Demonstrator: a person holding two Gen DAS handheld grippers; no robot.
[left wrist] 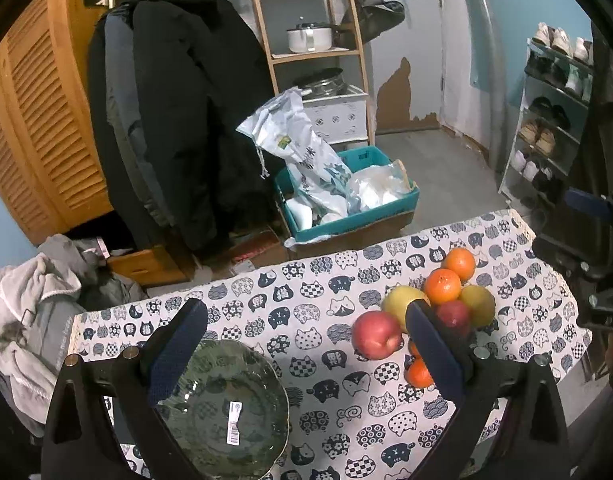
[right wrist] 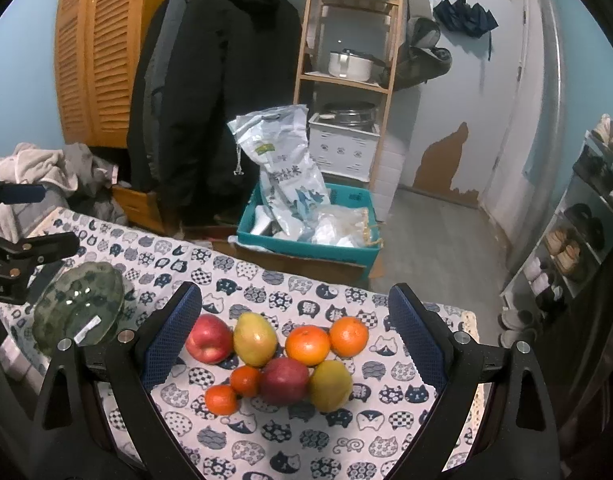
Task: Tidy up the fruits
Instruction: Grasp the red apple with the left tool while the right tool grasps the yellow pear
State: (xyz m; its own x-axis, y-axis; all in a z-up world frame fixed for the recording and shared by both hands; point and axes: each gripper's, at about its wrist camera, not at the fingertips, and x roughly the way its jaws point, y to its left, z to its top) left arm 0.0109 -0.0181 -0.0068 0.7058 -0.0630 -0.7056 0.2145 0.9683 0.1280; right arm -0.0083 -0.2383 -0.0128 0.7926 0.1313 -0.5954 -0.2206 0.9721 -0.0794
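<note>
No fruit moved yet. Right tongs (right wrist: 294, 332) wide, empty, above the fruit pile (right wrist: 282, 360); left tongs (left wrist: 306, 344) wide, empty, by green bowl (left wrist: 226, 408). Next: pick 1 fruit, prob. near red apple (right wrist: 284, 380).

Your left gripper (left wrist: 306, 354) is spread wide, its two blue-padded fingers (left wrist: 174, 354) far apart with nothing between them, and it points forward and tilts downward. Your right gripper (right wrist: 302, 340) is just as widely parted and empty, its blue pads (right wrist: 416, 334) facing each other, and it too pitches down. Each gripper shows at the edge of the other's view, the two held side by side and well apart
</note>
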